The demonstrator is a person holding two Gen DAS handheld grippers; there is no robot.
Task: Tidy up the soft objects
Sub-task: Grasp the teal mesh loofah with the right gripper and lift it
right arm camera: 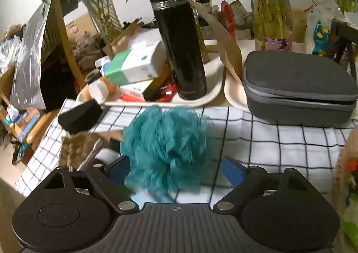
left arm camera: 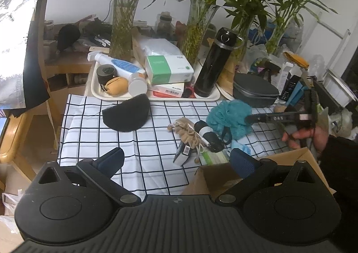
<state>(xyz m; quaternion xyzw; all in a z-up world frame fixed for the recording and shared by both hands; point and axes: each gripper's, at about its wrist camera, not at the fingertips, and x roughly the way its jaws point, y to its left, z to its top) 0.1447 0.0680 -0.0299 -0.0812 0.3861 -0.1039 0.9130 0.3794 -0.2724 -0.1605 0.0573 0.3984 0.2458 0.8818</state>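
Observation:
A teal mesh bath pouf [right arm camera: 166,147] lies on the checked cloth [right arm camera: 279,143], between the open fingers of my right gripper [right arm camera: 176,170]; it also shows in the left wrist view [left arm camera: 230,118]. My left gripper [left arm camera: 179,160] is open and empty above the cloth [left arm camera: 94,132], beside a cardboard box [left arm camera: 223,176]. A black half-round sponge [left arm camera: 127,115] lies at the cloth's far left. A beige drawstring pouch [left arm camera: 188,133], a black-and-white roll [left arm camera: 209,135] and small packets lie mid-cloth. The right gripper [left arm camera: 248,118] reaches to the pouf from the right.
A cream tray [left arm camera: 100,96] behind the cloth holds a black flask [left arm camera: 214,62], a green-white box [left arm camera: 169,69], a spray bottle and a tan pouch. A grey zip case [right arm camera: 299,87] sits at right. Glass vases with bamboo stand behind.

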